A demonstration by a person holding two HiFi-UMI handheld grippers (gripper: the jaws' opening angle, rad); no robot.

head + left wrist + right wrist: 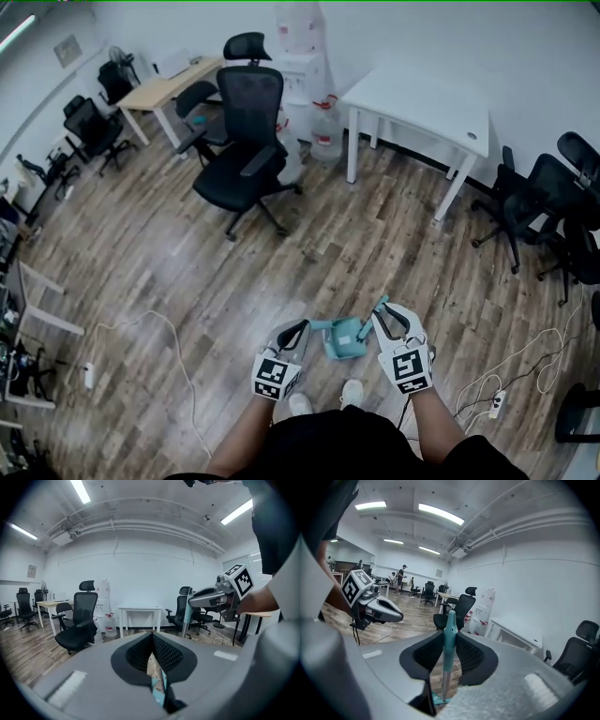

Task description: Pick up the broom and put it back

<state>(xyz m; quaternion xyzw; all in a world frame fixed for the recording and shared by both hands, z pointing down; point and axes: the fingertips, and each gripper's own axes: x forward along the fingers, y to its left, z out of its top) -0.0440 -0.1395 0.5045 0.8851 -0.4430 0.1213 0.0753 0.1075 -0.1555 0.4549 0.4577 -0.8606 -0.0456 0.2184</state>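
Observation:
A teal broom handle [449,637] stands upright between the jaws of my right gripper [449,654], which is shut on it; its lower end runs down out of sight. From the head camera the same handle [383,303] slants out of the right gripper [380,317], just above a teal dustpan [344,339]. My left gripper [305,326] holds the dustpan by its handle. In the left gripper view the jaws meet at the tips, with a teal piece [158,686] pinched lower down. Both grippers hang close together over the wood floor, in front of the person's feet.
A black office chair [246,141] stands ahead, a white table [422,103] to its right, water bottles [324,131] between them. More chairs [544,202] stand at the right, a wooden desk [169,89] at the far left. Cables and a power strip [497,403] lie at the right.

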